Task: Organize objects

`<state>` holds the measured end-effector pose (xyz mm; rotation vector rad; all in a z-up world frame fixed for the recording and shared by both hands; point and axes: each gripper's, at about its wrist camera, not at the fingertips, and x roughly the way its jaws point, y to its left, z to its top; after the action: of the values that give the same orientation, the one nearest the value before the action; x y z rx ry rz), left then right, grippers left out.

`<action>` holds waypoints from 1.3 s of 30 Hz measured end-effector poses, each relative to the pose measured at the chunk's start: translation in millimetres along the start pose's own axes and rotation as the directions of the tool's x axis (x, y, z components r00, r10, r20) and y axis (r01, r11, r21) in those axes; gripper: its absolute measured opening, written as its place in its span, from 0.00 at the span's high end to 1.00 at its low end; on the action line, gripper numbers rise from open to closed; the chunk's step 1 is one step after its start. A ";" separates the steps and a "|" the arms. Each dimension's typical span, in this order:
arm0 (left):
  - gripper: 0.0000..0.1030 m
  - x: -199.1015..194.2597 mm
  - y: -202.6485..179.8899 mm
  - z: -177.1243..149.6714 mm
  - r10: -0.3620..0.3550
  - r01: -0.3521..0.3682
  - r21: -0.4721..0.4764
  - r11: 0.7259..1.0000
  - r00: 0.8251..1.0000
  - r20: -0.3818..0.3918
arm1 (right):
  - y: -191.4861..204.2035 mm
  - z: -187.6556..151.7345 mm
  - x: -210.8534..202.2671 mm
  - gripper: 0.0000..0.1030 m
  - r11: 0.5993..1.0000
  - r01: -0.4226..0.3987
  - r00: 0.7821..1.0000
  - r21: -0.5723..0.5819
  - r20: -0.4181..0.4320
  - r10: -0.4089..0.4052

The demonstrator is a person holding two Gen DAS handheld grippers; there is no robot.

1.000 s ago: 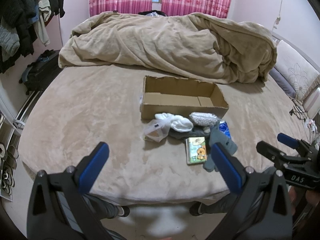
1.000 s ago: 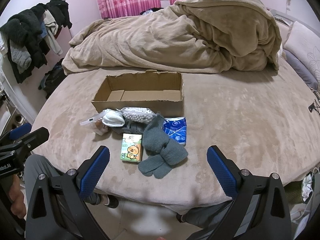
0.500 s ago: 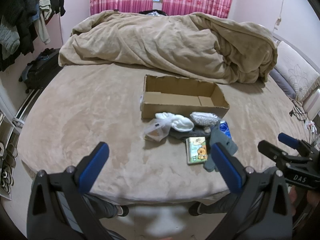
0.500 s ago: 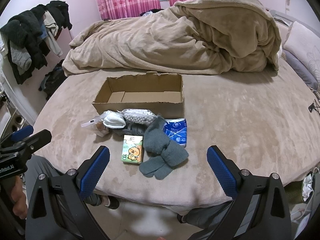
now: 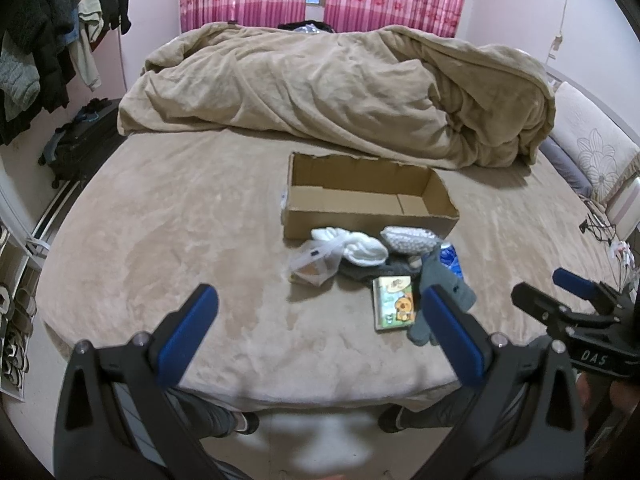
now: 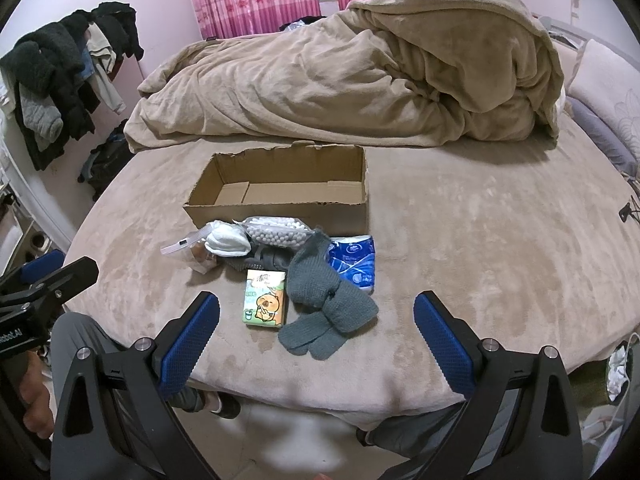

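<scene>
An empty open cardboard box [image 5: 370,200] [image 6: 280,194] sits on the bed. In front of it lie a clear zip bag [image 5: 312,266] [image 6: 188,250], white socks [image 5: 354,246] [image 6: 226,240], a bag of white beads [image 5: 410,239] [image 6: 278,230], a blue tissue pack [image 6: 354,262] [image 5: 450,258], a green cartoon tissue pack [image 5: 394,304] [image 6: 266,298] and grey knit gloves [image 6: 326,304] [image 5: 440,292]. My left gripper [image 5: 320,332] is open and empty, short of the bed edge. My right gripper [image 6: 318,340] is open and empty, just short of the gloves.
A heaped beige duvet [image 5: 340,92] [image 6: 360,76] fills the back of the bed. Pillows [image 5: 592,160] lie at the right. Clothes [image 5: 44,32] hang at the left, with a dark bag [image 5: 76,144] on the floor. The person's legs [image 6: 80,344] are below the bed edge.
Both grippers have moved slightly toward the bed; the objects sit a little lower and closer in the right wrist view. Nothing on the bed has moved.
</scene>
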<state>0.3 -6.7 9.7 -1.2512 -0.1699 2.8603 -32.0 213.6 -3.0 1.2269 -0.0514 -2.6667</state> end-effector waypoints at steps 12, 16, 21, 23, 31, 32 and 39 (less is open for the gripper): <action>0.00 16.7 -1.6 3.5 0.002 -0.002 -0.001 1.000 0.999 -0.035 | 0.8 -1.6 7.2 0.03 1.000 -0.002 1.000 0.009 -0.004 0.002; 0.00 32.3 -0.9 2.1 0.002 -0.002 0.002 1.000 0.998 -0.059 | -7.0 -0.5 18.8 0.03 1.000 -0.001 1.000 0.021 -0.019 0.001; 0.00 72.3 0.4 -7.0 -0.009 0.011 0.015 1.000 0.994 -0.111 | -16.5 -2.0 39.8 0.03 0.999 0.003 0.999 0.035 -0.044 -0.002; 0.00 84.6 -0.3 -9.0 -0.007 0.010 0.022 1.000 0.993 -0.121 | -18.1 -2.4 47.0 0.03 1.000 0.012 0.999 0.029 -0.047 -0.011; 0.01 134.9 7.7 -7.2 0.027 -0.022 0.045 0.999 0.993 -0.112 | -29.3 -10.4 89.7 0.03 1.000 0.013 0.996 -0.013 -0.088 -0.014; 0.01 142.9 10.3 -6.5 0.033 -0.028 0.044 0.999 0.993 -0.117 | -29.4 -13.0 99.1 0.03 1.000 0.016 0.995 -0.018 -0.102 -0.018; 0.31 181.4 19.7 -6.8 0.006 0.003 0.059 0.998 0.987 -0.159 | -37.3 -24.6 140.5 0.23 0.999 -0.039 0.981 0.012 -0.187 0.040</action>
<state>-117.4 -15.2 -129.6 -1.4605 -0.0813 2.7282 -108.8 223.3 -128.5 1.4578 -0.0572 -2.5074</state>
